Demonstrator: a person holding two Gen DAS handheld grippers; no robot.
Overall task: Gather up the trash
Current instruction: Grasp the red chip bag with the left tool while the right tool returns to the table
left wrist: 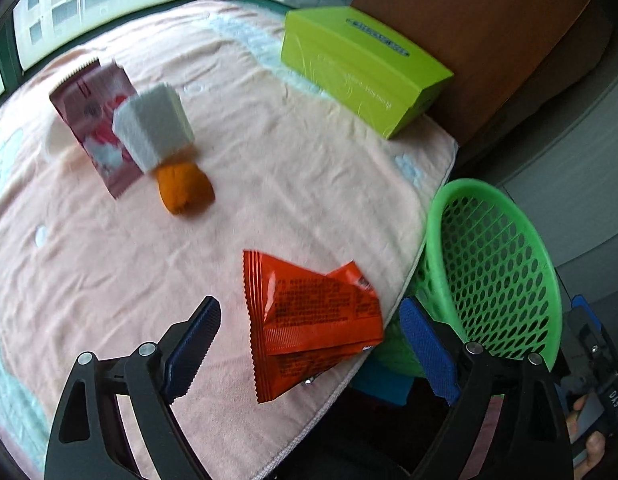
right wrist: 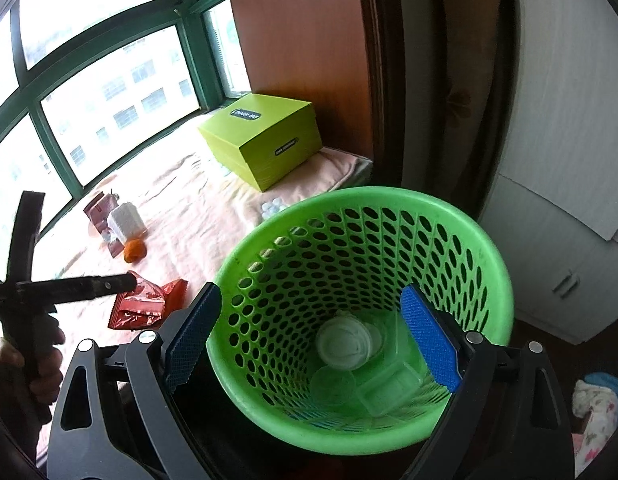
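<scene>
Hovering my left gripper (left wrist: 311, 344) wide open over the orange snack wrapper (left wrist: 309, 320).
My right gripper (right wrist: 311, 336), open and empty, hangs above the green basket (right wrist: 497, 280).

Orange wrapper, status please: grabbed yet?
Left tongs open over the orange wrapper, not gripping. Right tongs open, empty, above the bin. Nothing in the way.

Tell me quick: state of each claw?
Left claw: open, empty, over the crinkled orange-red foil wrapper.
Right claw: open, empty, above the perforated green plastic basket.
</scene>
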